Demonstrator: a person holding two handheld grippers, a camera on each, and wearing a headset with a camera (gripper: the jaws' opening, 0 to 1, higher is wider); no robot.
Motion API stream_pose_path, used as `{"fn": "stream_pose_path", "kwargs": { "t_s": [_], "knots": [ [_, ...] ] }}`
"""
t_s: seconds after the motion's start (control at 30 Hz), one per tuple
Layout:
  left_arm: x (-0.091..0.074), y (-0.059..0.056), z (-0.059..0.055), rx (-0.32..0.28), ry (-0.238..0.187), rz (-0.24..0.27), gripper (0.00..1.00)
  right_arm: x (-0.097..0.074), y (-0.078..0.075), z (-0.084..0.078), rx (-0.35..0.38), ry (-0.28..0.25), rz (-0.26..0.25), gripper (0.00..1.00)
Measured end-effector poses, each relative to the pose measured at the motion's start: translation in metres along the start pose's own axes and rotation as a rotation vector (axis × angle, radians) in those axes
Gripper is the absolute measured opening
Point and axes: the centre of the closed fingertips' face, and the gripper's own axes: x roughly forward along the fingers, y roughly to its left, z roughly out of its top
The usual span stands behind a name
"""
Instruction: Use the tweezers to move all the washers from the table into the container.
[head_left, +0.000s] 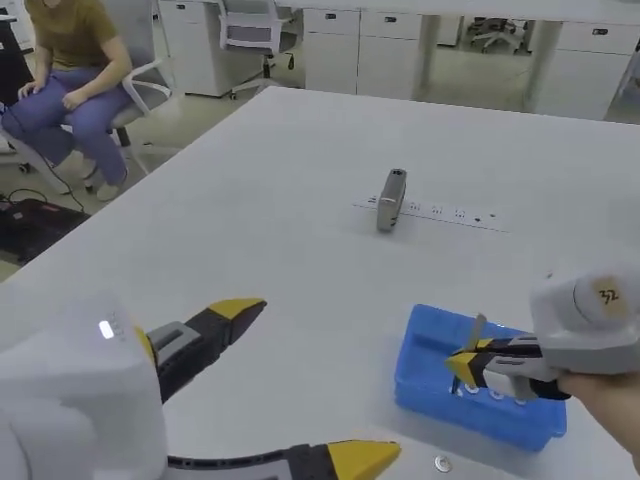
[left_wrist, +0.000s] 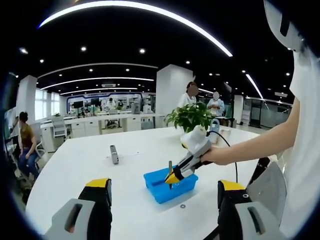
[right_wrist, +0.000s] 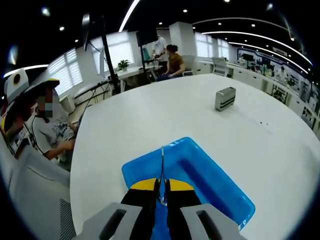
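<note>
Washer (head_left: 442, 463) loose on the white table (head_left: 300, 230): small flat metal ring, just outside the near wall of the container (head_left: 450, 412), on the person's side. At least three more washers (head_left: 497, 397) already inside, flat on its floor.

Right gripper (head_left: 465, 362): jaws pinched shut on the tweezers (head_left: 476, 335), a thin bare-metal strip held roughly upright and crosswise to the jaws, lower end down inside the container. Tweezer tips pinched or carrying something: cannot tell, too small.

Left gripper (head_left: 305, 383): jaws spread wide, holding nothing, low over the table left of the container.

Key geometry: from the tweezer tips, loose washer toward the person and slightly left, past the near wall. No long axis on a ring, so any approach angle fine. Only a thin edge to grab though, flat on a smooth hard top. Lower yellow tip of the left gripper closer to it in the head view, but tweezers on the right side, so a right-hand job by my read.

Container: blue plastic, rectangular, shallow, low walls, rounded corners. Probably needs a lift over the wall, then down beside it. Risk, as a guess: ring skating on the slick surface instead of coming up.

Grey metal block (head_left: 392, 200) far back on the table, well apart.
</note>
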Motion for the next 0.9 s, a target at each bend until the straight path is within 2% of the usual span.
{"fn": "stream_pose_path", "kwargs": {
  "t_s": [0.17, 0.63, 0.8, 0.9],
  "knots": [
    [0.000, 0.001, -0.001, -0.004, 0.001, 0.001, 0.89, 0.005, -0.006, -0.007, -0.015, 0.016, 0.001, 0.03],
    [-0.003, -0.003, -0.006, -0.013, 0.001, -0.005, 0.89, 0.003, -0.010, -0.007, -0.040, 0.009, -0.012, 0.04],
    [-0.001, -0.003, -0.005, -0.018, -0.003, -0.011, 0.89, -0.003, -0.014, 0.001, -0.034, -0.019, -0.027, 0.04],
    [0.000, -0.002, -0.004, -0.017, -0.007, -0.012, 0.89, -0.011, -0.013, 0.012, -0.036, -0.054, -0.036, 0.04]
  ]
}}
